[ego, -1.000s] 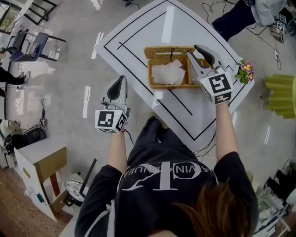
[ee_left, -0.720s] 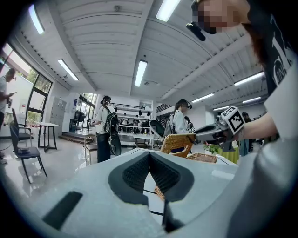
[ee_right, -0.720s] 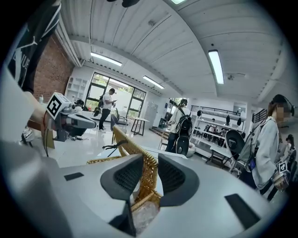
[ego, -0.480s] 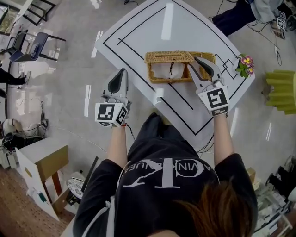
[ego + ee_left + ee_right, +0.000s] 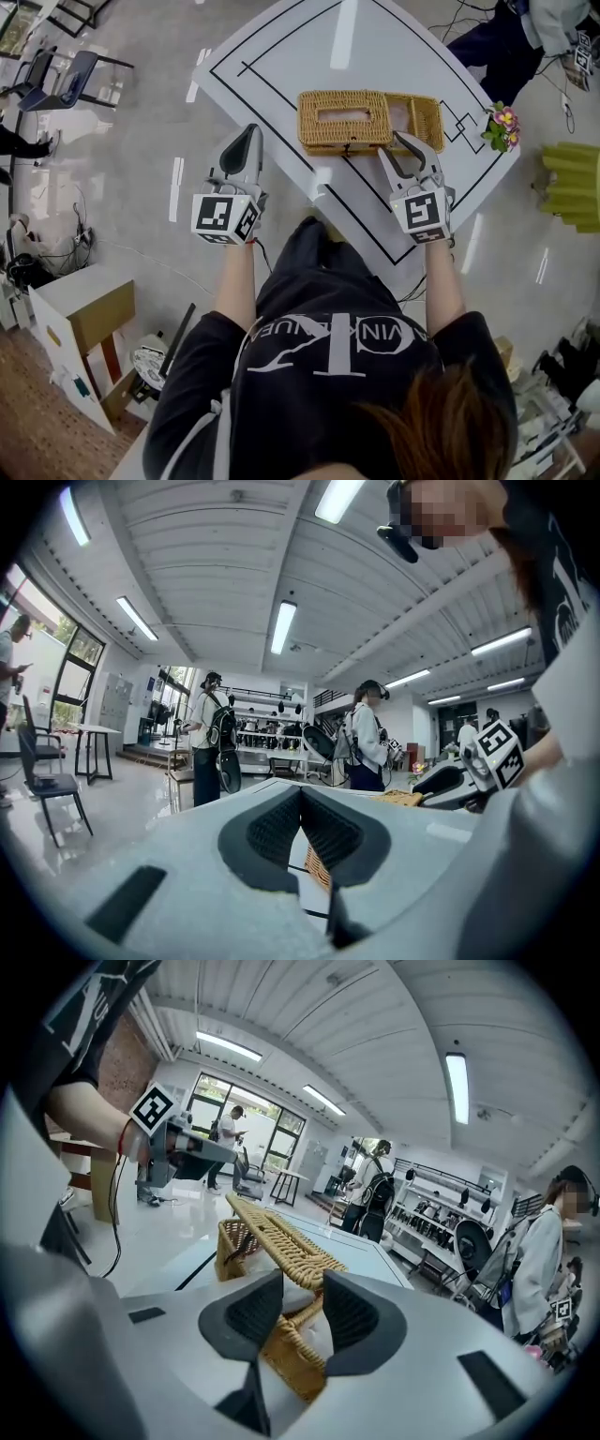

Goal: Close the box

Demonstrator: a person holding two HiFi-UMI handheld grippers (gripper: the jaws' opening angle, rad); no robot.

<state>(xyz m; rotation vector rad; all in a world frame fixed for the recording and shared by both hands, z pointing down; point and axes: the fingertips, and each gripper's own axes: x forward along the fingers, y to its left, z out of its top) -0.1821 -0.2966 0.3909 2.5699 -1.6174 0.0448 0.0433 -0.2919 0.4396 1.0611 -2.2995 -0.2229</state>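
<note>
A wicker box (image 5: 417, 114) stands on the white table (image 5: 281, 56). Its slotted wicker lid (image 5: 342, 114) lies flat over the box's left part, and the right end stays uncovered. My right gripper (image 5: 405, 150) is at the box's near right corner and its jaws are opening. In the right gripper view the lid's edge (image 5: 281, 1232) lies between the spread fingers of the right gripper (image 5: 302, 1307), above white tissue. My left gripper (image 5: 246, 141) hangs off the table's left edge, apart from the box. The left gripper (image 5: 300, 827) is shut and empty.
A small pot of flowers (image 5: 500, 127) sits at the table's right corner, near a green stool (image 5: 572, 192). A person (image 5: 506, 47) stands beyond the table at top right. Chairs (image 5: 56, 80) are at far left, a cardboard-coloured cabinet (image 5: 84, 328) at lower left.
The lid has come down from standing open to lying flat on the box, hiding the white tissue. My right gripper has drawn back toward me and spread its jaws. The left gripper barely moved.
</note>
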